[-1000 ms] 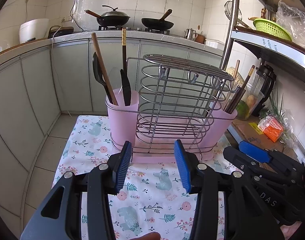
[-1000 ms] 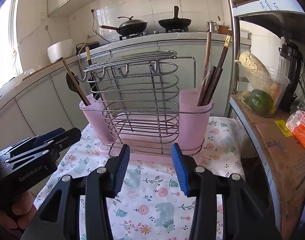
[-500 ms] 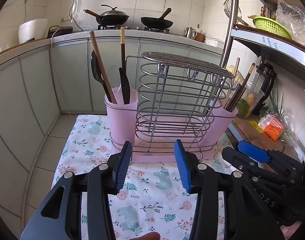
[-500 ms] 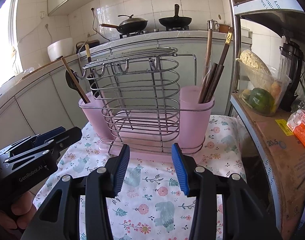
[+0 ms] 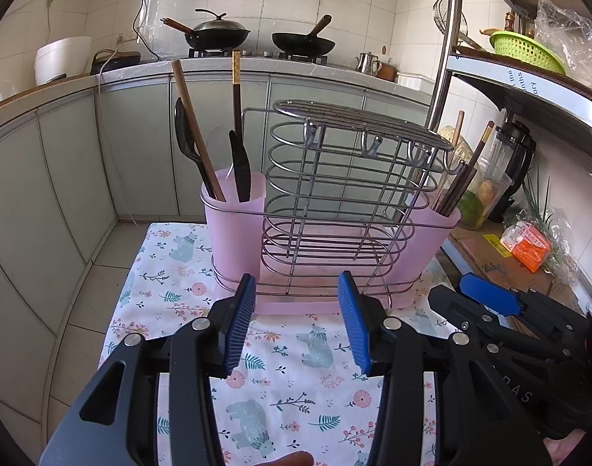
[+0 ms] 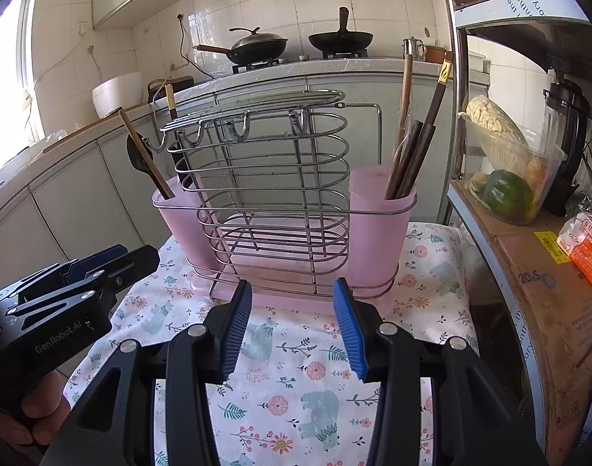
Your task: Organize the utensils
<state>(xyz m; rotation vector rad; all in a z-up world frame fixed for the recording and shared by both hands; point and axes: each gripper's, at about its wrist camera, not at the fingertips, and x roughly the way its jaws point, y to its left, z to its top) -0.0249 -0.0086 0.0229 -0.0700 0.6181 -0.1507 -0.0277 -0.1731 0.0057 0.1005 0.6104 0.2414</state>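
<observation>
Both the left tool (image 5: pixel 299 322) and the right tool (image 6: pixel 292 324) hover parted and empty just before the wire utensil rack (image 5: pixel 334 202), whose pink cups (image 5: pixel 233 229) hold chopsticks (image 6: pixel 408 159).

My right claw (image 6: pixel 292 324) hangs over the floral-cloth table (image 6: pixel 296 396), jaws apart, nothing between them. Just ahead stands the wire rack (image 6: pixel 268 194) with a pink cup at each end. Right cup (image 6: pixel 377 225) holds dark chopsticks (image 6: pixel 412 155) and a wooden handle; left cup (image 6: pixel 179 221) holds a black spoon (image 6: pixel 138 153) and a stick. My left claw (image 6: pixel 101 268) shows at the left edge, apart from the rack.
</observation>
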